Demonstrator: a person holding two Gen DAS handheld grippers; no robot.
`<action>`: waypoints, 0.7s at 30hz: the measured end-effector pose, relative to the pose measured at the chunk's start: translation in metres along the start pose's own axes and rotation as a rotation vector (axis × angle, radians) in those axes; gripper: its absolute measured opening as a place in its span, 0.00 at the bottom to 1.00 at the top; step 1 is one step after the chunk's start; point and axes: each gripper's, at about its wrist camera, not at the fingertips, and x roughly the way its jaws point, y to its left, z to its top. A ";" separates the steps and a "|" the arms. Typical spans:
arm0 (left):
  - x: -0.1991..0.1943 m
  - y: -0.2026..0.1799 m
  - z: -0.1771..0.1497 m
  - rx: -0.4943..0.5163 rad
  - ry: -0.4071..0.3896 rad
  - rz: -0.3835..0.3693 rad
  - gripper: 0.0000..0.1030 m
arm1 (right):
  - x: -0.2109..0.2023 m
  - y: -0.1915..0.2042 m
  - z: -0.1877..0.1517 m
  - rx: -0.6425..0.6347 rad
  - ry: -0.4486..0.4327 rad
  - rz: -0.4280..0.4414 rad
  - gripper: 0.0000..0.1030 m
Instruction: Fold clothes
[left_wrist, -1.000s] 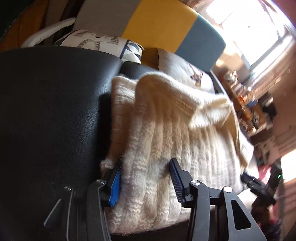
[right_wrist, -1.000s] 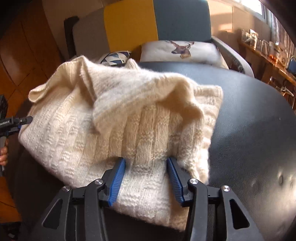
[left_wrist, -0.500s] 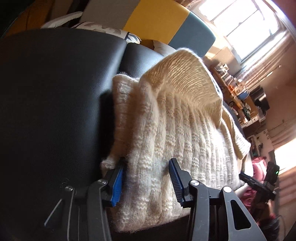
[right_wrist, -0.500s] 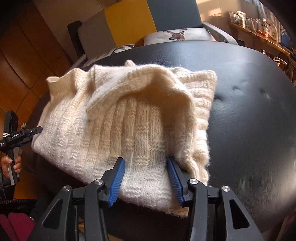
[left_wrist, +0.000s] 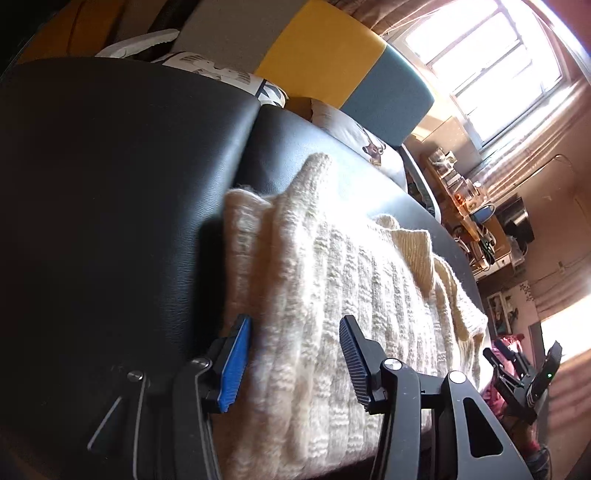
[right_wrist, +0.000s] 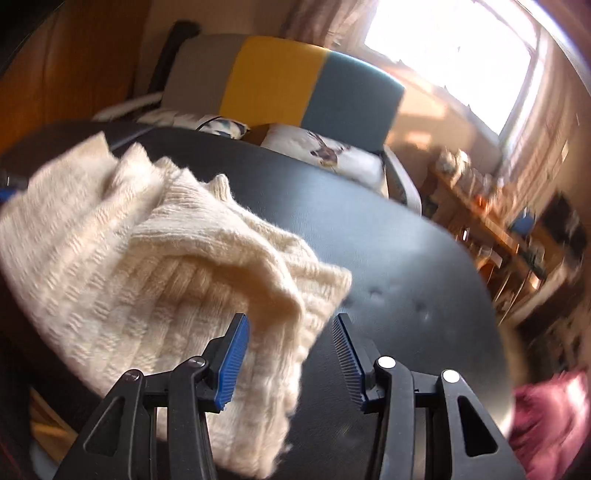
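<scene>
Fingers of my left gripper (left_wrist: 293, 363) stand spread apart, blue pads facing each other, with the near edge of the cream knit sweater (left_wrist: 332, 295) lying between them; the pads do not press the fabric, so I record this gripper as released. The left pad (left_wrist: 234, 363) sits at the sweater's left edge, right beside the wool; the right finger rests over the ribbed knit.

My right gripper (right_wrist: 290, 363) is likewise released, jaws wide. Its left pad (right_wrist: 232, 363) lies over the sweater's near corner, while the right finger stands over bare black upholstery. This view is blurred, so whether the pad touches the wool I cannot tell.

The sweater (right_wrist: 147, 280) lies folded on the black leather seat (left_wrist: 110, 203), a raised fold running along its top and a loose flap standing up toward the far end. In the left view it stretches away from my fingers toward the right gripper, whose black frame (left_wrist: 524, 373) shows beyond the far edge.

Behind the seat stands a chair back in grey, yellow and teal panels (right_wrist: 280, 81). Two cushions rest there: one with a deer print (right_wrist: 325, 151), one with a triangle pattern (right_wrist: 221, 125). A bright window (left_wrist: 491, 59) fills the upper right, with a cluttered shelf (left_wrist: 465, 199) beneath it. Pink cloth (right_wrist: 550, 417) shows at the lower right of the right view.
</scene>
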 end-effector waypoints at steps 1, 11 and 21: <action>0.003 -0.003 0.002 0.000 -0.002 0.004 0.56 | 0.010 0.007 0.008 -0.065 -0.006 -0.023 0.47; 0.018 -0.020 0.002 0.016 0.010 0.023 0.65 | 0.066 -0.004 0.058 0.015 0.003 0.143 0.06; 0.017 -0.026 0.004 0.070 -0.002 0.015 0.68 | 0.111 -0.064 0.040 0.459 0.158 0.329 0.09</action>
